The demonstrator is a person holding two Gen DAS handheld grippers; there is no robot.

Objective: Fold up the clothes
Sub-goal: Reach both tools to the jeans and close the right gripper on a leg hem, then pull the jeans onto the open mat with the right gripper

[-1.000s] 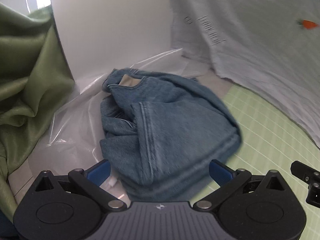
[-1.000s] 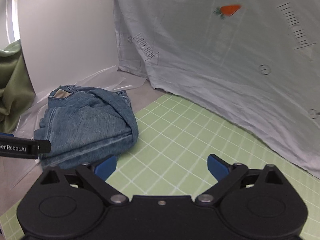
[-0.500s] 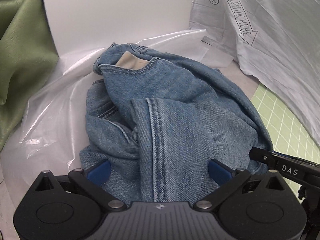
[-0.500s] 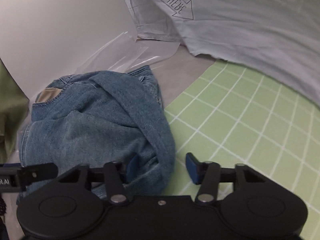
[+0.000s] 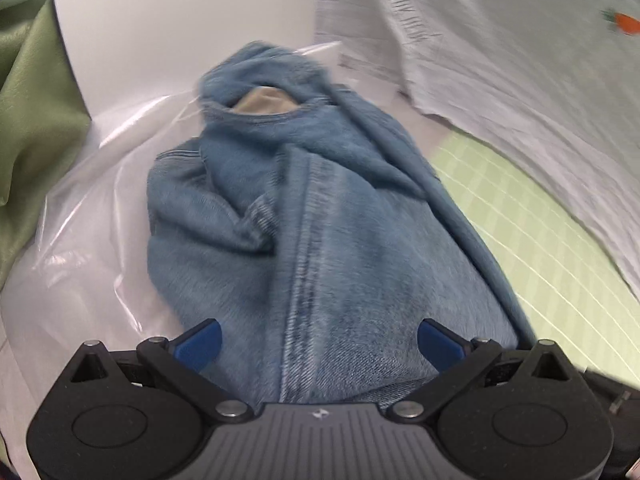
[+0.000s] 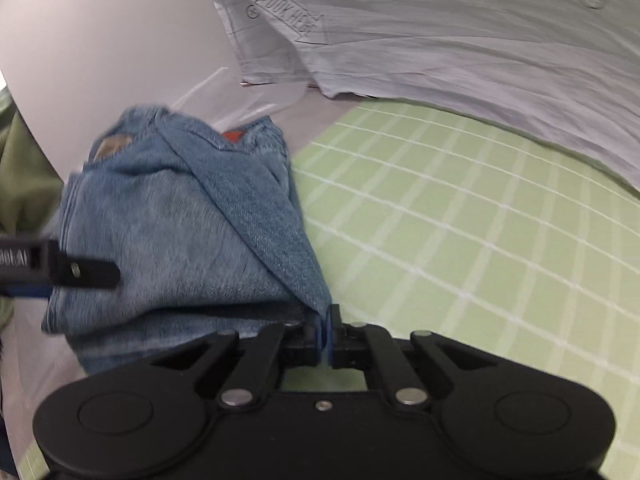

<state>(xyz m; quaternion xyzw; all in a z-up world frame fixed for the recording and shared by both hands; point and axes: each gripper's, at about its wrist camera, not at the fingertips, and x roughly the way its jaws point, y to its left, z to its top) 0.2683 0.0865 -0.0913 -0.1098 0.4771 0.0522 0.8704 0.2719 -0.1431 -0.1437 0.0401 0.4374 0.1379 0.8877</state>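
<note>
green cloth (image 5: 36,128): bunched at the far left edge, apart from the work — likely a garment not yet in hand, though I cannot tell what it is.
plastic sheet (image 5: 92,240): clear film lying under the left part of the denim, against the white board (image 5: 180,20) behind.
jeans (image 5: 320,240): a crumpled blue heap, tan waistband patch facing up at the far end; it lies on the tabletop, partly on the film and partly on the green grid mat (image 6: 460,220). Judged as a pickup before any fold — the heap must be spread first.
left gripper (image 5: 318,344): jaws wide apart, the near edge of the denim between the blue pads but not pinched; placed to take a second hold, I would guess.
right gripper (image 6: 326,332): jaws together, clamped on a thin fold at the heap's near right corner — a corner hold lets the cloth be drawn out over the mat.
pale cloth (image 6: 460,40): printed sheet along the back and right, clear of the jeans.
</note>
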